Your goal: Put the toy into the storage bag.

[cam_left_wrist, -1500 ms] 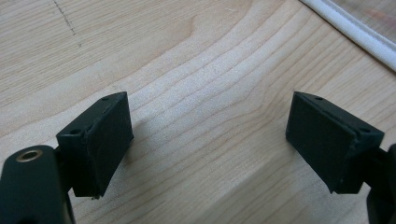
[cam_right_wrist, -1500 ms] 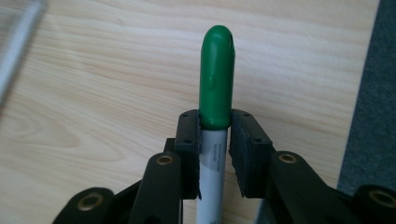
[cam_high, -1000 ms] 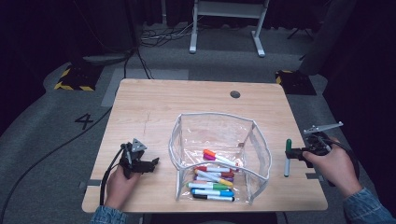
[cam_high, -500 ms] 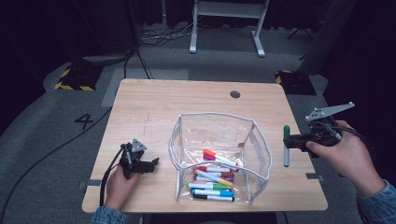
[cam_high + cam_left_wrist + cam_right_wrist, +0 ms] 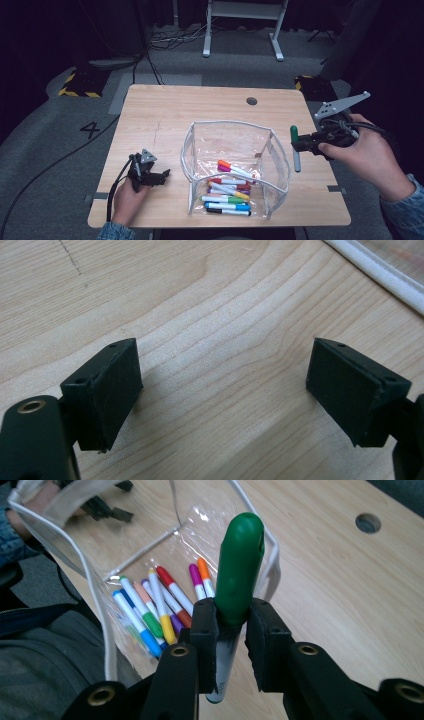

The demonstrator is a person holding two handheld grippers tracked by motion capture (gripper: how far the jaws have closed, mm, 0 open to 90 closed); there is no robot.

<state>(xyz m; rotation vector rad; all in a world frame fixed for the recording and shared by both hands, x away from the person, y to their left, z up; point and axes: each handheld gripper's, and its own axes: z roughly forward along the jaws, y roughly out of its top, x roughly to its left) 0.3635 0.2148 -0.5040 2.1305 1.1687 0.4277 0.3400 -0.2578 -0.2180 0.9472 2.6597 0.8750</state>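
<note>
My right gripper point(image 5: 232, 622) clamps the green marker point(image 5: 239, 567) below its cap, beside the clear pouch point(image 5: 272, 145). Light, stiff, slick barrel; grip mid-body. Left gripper point(image 5: 222, 390) open, idle.

The tabletop point(image 5: 165, 115) is pale, matt grained wood. The pouch point(image 5: 235, 145) is clear glossy plastic with white cloth edging. The green marker point(image 5: 239, 565) cap is smooth plastic; tool pads point(image 5: 112, 390) matt black.

place: lab/studio | evidence: grey carpet floor point(image 5: 65, 130), black-yellow hazard tape point(image 5: 77, 85), floor cables point(image 5: 165, 37), light wooden bench point(image 5: 170, 110)
</note>
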